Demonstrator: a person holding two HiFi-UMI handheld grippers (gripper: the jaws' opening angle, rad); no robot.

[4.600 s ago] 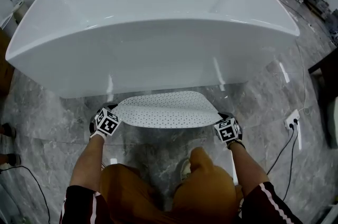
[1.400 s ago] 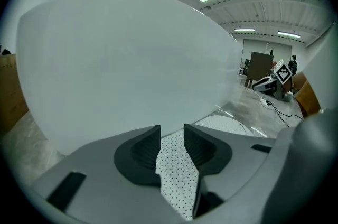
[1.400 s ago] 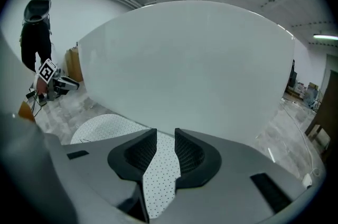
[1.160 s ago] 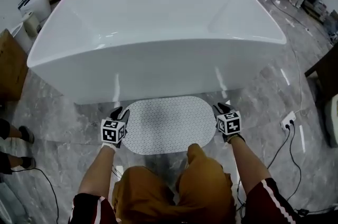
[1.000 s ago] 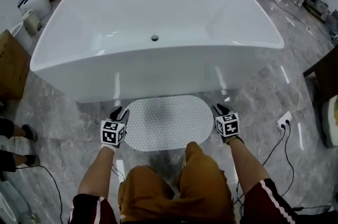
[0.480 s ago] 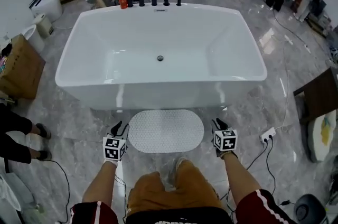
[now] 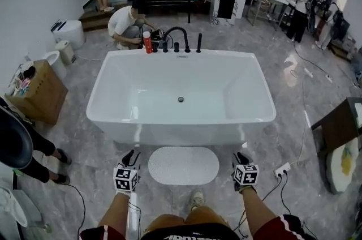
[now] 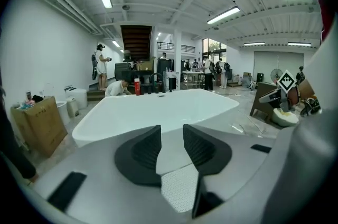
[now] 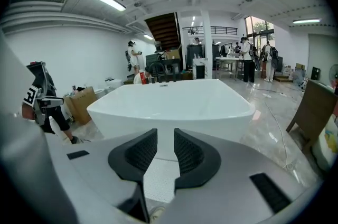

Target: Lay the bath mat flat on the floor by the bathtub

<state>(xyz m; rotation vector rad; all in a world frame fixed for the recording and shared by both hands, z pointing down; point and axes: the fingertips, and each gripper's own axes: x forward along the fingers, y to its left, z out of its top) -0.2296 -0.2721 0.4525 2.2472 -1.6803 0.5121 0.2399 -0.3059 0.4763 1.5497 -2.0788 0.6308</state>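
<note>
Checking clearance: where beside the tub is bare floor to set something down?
Bare floor flanks the bath mat along the bathtub, widest left toward the cardboard box. The right has a power strip. Behind the faucet is crowded.

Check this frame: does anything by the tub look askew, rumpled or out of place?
Nothing stands out. The bath mat lies flat and unwrinkled on the floor, its long side parallel to the near wall of the bathtub, roughly centred. The left gripper and right gripper are open and empty, either side of it.
</note>
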